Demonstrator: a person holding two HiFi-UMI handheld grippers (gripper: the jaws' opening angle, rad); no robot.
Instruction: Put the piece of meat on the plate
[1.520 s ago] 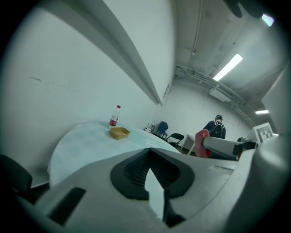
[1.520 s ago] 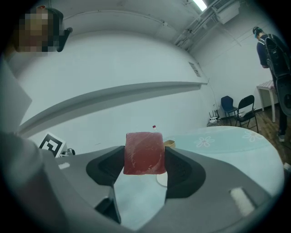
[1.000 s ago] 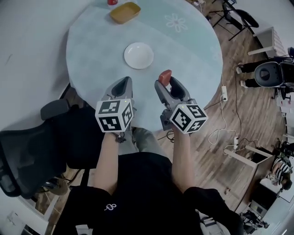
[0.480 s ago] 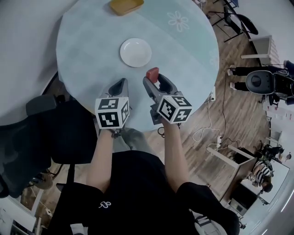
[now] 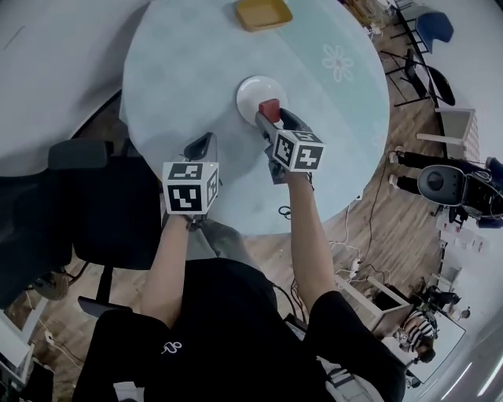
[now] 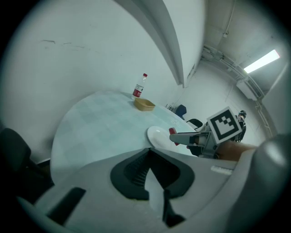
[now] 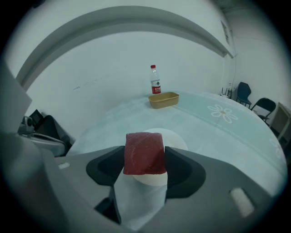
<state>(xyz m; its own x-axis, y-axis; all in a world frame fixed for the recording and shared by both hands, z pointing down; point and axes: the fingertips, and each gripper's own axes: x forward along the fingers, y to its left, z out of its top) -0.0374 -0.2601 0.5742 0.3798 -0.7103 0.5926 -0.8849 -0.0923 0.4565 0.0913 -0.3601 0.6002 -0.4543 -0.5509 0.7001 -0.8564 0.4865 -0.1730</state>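
Right gripper squeezes the red meat over the white plate. Left gripper is closed, empty. The red label on the bottle at twelve o'clock is too small to read.

The table is round, and its top is a pale blue-green. A white flower is drawn on the top, on the side away from the wall. The table stands on a brown wooden floor, with one side close to a white wall.

Three things sit on the table. A small, round white plate lies flat near the middle. Near the far edge sits a shallow yellow-brown dish, well apart from the plate. Just behind the dish, next to the wall, a clear bottle with a red cap and a red label stands straight up.
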